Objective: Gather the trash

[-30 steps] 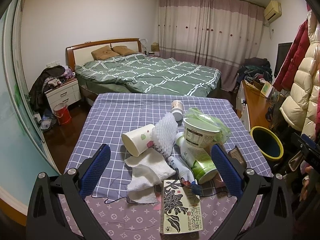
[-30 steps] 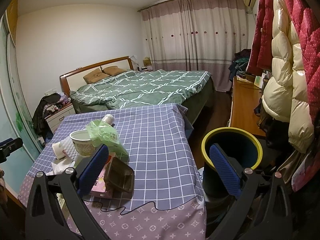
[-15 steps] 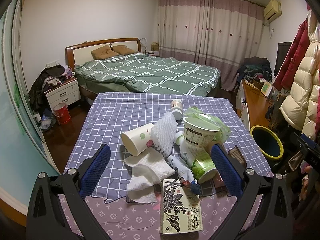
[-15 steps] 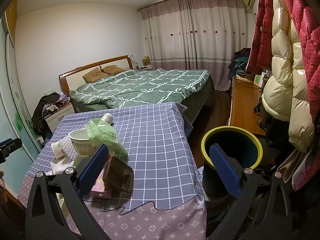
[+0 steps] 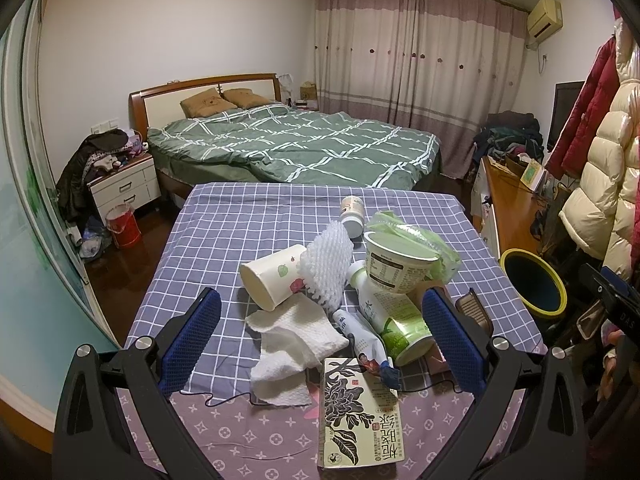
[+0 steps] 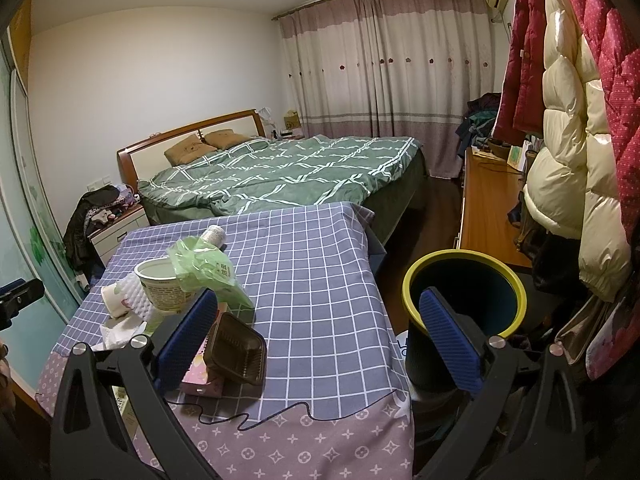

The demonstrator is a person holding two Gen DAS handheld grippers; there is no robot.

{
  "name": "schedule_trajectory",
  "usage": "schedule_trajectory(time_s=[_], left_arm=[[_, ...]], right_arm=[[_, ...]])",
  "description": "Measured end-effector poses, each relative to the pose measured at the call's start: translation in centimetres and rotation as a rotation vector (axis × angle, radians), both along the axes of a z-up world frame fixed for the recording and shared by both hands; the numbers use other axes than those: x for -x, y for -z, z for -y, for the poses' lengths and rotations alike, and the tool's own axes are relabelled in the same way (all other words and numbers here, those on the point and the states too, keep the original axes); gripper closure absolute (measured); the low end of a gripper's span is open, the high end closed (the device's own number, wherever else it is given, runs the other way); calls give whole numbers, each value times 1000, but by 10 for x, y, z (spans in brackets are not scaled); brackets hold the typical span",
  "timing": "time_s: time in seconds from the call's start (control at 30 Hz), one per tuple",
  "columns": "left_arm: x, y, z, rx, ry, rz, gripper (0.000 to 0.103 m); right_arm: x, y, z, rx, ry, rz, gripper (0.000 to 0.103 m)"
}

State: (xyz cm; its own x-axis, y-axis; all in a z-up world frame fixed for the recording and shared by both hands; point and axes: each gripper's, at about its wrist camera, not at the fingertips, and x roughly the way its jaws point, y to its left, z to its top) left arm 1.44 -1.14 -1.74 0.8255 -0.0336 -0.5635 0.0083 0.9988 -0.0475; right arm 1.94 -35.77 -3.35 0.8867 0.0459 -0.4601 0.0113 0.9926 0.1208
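A heap of trash sits near the front edge of a counter (image 5: 224, 216) covered in a blue checked cloth. At its nearest point lies a flat carton (image 5: 360, 412) printed with dark flowers, its long axis running from the viewer toward the far end of the counter. Just behind it lie crumpled white paper towels (image 5: 292, 340). A paper cup (image 5: 270, 278) rests on its side, its open mouth facing the near left and its long axis slanting back to the right. White foam netting (image 5: 326, 264) leans against it. To the right, an empty instant-noodle tub (image 5: 396, 264) sits upright on a toppled green and white bottle (image 5: 390, 320), whose base points toward the viewer. A green plastic bag (image 5: 424, 240) drapes behind the tub. A small white jar (image 5: 352, 214) lies farther back, apart from the heap. A dark plastic tray (image 6: 236, 350) rests on a pink packet (image 6: 200, 380) at the heap's right side.

The left claw (image 5: 320, 354) hovers over the heap, spread wide and holding nothing. The right claw (image 6: 318, 342) is likewise spread and empty, between the tray and a yellow-rimmed bin (image 6: 464, 258) on the floor just beside the counter's right edge.

No piece looks collected yet. A sensible start is one loose outer piece, such as the tray, gripped across its short side, so the stacked tub stays undisturbed.
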Motion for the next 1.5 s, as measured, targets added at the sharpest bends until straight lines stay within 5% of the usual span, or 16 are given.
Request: schedule_trajectory(time_s=[0.67, 1.07, 1.3, 1.5], left_arm=[[-1, 5, -1, 4, 0, -13, 4], [-20, 22, -9, 18, -4, -61, 4], [-33, 34, -20, 17, -11, -63, 4], [-43, 39, -29, 20, -11, -66, 4]], right_arm=[[-3, 4, 1, -4, -7, -16, 7], [-49, 4, -45, -9, -206, -62, 7], [-98, 9, -105, 39, -380, -135, 35], [-134, 15, -150, 107, -467, -191, 45]])
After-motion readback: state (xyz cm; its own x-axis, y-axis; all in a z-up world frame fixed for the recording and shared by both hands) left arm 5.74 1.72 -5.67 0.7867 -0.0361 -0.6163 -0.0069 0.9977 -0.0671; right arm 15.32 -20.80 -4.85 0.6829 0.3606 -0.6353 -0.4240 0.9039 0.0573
